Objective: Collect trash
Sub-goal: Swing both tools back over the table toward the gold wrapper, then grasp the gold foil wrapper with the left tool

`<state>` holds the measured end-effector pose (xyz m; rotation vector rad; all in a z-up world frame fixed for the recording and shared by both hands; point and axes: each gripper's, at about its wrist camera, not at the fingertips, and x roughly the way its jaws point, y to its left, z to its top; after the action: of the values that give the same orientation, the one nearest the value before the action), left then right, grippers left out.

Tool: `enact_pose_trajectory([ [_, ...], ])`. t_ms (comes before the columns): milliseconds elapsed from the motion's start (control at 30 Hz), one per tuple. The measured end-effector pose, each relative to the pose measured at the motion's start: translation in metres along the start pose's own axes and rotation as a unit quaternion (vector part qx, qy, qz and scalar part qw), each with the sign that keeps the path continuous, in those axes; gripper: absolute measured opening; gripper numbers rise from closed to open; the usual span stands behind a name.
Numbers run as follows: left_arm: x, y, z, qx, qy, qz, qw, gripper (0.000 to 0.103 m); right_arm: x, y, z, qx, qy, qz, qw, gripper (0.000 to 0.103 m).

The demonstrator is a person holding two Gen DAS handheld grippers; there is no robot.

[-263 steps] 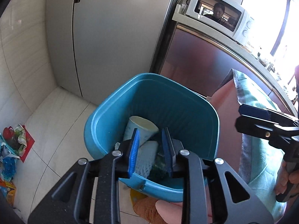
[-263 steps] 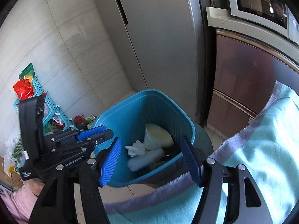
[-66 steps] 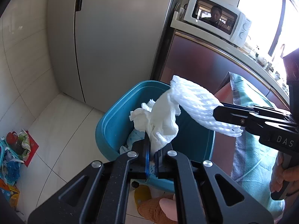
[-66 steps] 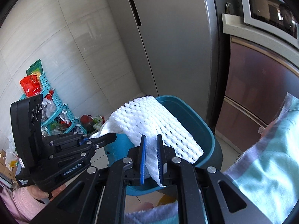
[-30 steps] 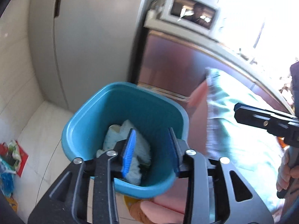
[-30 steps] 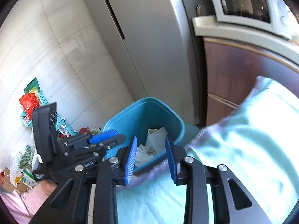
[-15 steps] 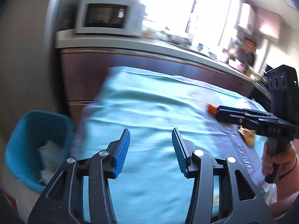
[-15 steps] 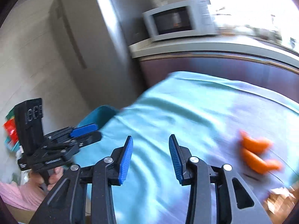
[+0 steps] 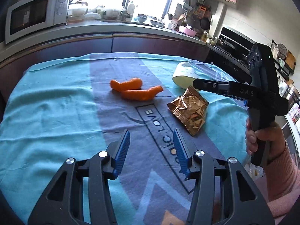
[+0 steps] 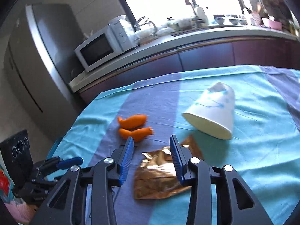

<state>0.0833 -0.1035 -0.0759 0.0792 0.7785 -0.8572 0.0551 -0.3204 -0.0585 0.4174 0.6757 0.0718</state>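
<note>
On a teal and purple cloth (image 9: 56,101) lie two orange peel pieces (image 9: 135,90), a crumpled gold snack wrapper (image 9: 189,110) and a white paper cup (image 9: 184,75) on its side. My left gripper (image 9: 151,146) is open and empty, above the cloth short of the peels. My right gripper (image 10: 151,153) is open and empty, hovering over the wrapper (image 10: 161,172), with the peels (image 10: 134,127) ahead to the left and the cup (image 10: 213,112) ahead to the right. The right gripper also shows in the left wrist view (image 9: 195,83) above the wrapper.
A kitchen counter (image 9: 112,28) with a microwave (image 9: 35,13) and clutter runs behind the table. A steel fridge (image 10: 37,56) stands at the left. A sliver of the blue bin (image 10: 54,146) shows beyond the table's left edge.
Both grippers let go of the white trash into the blue bin, opened, and swung right from the bin to the table. They now face the peels, wrapper and cup.
</note>
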Motion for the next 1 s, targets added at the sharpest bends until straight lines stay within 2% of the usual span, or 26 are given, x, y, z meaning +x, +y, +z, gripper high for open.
enact_pose_trajectory([
  [400, 0.05, -0.038, 0.026, 0.028, 0.045, -0.027, 0.9982, 0.056, 0.01, -0.052, 0.006, 0.082, -0.011, 0.02, 0.996, 0.041],
  [767, 0.078, -0.052, 0.033, 0.038, 0.074, -0.021, 0.9963, 0.06, 0.018, -0.051, -0.01, 0.063, 0.064, 0.047, 0.995, 0.052],
  [867, 0.083, -0.056, 0.032, 0.044, 0.085, -0.02, 0.9952, 0.054, 0.02, -0.045, -0.012, 0.05, 0.075, 0.068, 0.994, 0.053],
  [933, 0.086, -0.057, 0.032, 0.046, 0.091, -0.021, 0.9946, 0.051, 0.021, -0.039, -0.014, 0.034, 0.08, 0.066, 0.994, 0.043],
  [1000, 0.085, -0.056, 0.031, 0.045, 0.091, -0.02, 0.9947, 0.051, 0.019, -0.034, -0.015, 0.02, 0.08, 0.064, 0.994, 0.018],
])
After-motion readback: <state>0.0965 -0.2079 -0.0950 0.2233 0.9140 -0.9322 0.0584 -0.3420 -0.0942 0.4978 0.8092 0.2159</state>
